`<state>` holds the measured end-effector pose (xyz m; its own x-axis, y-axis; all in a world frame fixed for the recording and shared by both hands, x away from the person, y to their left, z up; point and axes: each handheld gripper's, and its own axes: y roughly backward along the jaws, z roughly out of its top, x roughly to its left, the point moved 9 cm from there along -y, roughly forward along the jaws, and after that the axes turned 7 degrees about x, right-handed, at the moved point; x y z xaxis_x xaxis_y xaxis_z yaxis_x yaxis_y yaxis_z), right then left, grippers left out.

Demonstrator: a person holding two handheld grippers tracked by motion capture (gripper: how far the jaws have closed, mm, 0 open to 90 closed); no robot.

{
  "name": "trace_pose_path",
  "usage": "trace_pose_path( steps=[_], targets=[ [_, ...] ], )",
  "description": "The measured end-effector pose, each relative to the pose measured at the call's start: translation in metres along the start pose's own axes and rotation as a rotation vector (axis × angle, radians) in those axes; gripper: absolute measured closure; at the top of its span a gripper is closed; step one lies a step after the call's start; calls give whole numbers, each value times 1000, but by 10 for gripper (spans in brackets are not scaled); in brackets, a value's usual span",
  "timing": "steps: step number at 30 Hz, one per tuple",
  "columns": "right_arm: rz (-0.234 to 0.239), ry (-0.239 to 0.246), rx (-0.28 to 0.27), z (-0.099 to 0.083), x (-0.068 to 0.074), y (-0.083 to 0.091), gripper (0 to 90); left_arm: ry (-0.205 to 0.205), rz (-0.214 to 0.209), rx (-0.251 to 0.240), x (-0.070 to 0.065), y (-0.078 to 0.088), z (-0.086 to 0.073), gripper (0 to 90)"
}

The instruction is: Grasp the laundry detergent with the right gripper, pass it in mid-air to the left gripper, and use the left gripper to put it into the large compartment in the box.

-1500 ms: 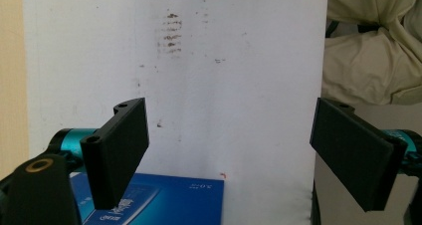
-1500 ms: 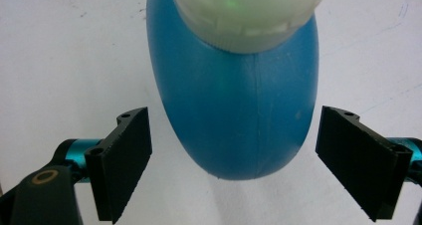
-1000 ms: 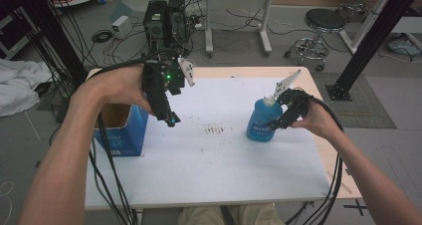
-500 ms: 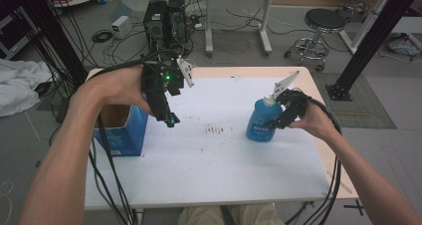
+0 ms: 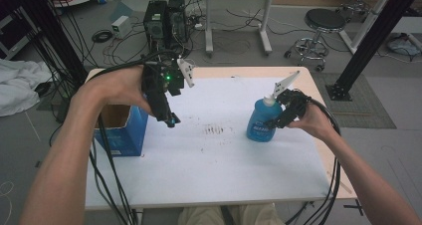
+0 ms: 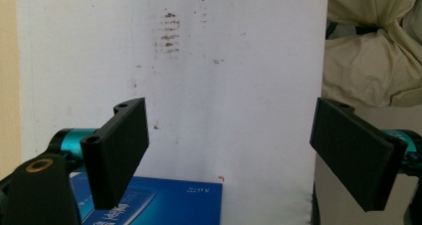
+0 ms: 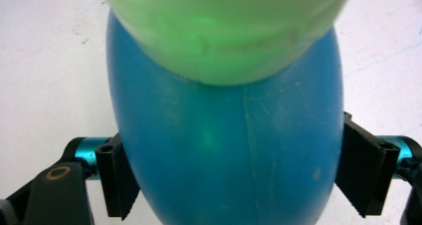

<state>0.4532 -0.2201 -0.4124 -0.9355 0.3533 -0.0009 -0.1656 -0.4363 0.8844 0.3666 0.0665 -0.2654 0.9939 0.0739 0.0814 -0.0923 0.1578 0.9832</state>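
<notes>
Two black jaws of the right gripper (image 7: 234,177), which have just been closing, bracket the blue bottle (image 7: 226,155) at its wide, smooth, likely slippery plastic belly, upright at the right of the white counter (image 5: 209,170); grip low, squeeze moderately.

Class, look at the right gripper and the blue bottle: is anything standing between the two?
Nothing visible does. The blue bottle already sits between the jaws of the right gripper, which have just been closing; both pads lie against its sides. It stands upright on the white table.
</notes>
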Motion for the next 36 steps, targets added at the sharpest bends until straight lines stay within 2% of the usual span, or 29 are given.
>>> trace_pose_path(
  steps=[3, 13, 24, 36],
  targets=[
    [12, 4, -3, 0, 1, -1, 229, 0, 3, -3, 0, 0, 0, 156],
    [24, -5, -19, -1, 1, -2, 244, 3, -1, -4, 0, -2, -1, 156],
    [38, -4, -34, -4, 3, -2, 316, 1, -1, -10, 0, -3, -1, 156],
    [54, 3, -25, -5, 5, -5, 380, 6, -3, -11, -1, -4, -2, 156]
  ],
)
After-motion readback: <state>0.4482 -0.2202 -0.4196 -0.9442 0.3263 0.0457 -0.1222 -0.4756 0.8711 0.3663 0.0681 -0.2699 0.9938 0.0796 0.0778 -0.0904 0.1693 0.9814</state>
